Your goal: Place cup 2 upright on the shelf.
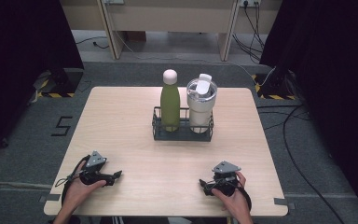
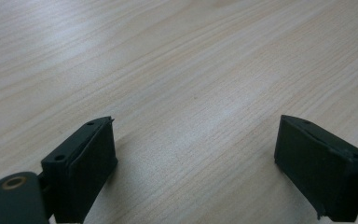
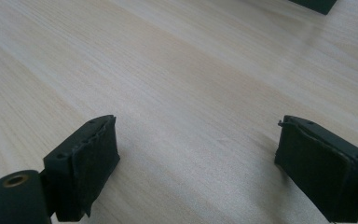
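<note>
A green bottle (image 1: pixel 170 105) with a pale cap stands upright in the left half of a black wire caddy (image 1: pixel 182 134) at the table's middle back. Beside it in the right half stands a white tumbler (image 1: pixel 200 109) with a clear lid. My left gripper (image 1: pixel 117 176) rests near the front left of the table, held by a hand and pointing right. In the left gripper view, my left gripper (image 2: pixel 196 120) is open over bare wood. My right gripper (image 1: pixel 202 185) lies at the front right, pointing left. In the right gripper view, my right gripper (image 3: pixel 196 120) is likewise open with nothing between its jaws.
The light wood table (image 1: pixel 121 121) has bare room on all sides of the caddy. A dark corner (image 3: pixel 314 3) shows at the top right of the right gripper view. Cables (image 1: pixel 298 140) trail on the grey floor to the right, and desk legs (image 1: pixel 109 32) stand behind.
</note>
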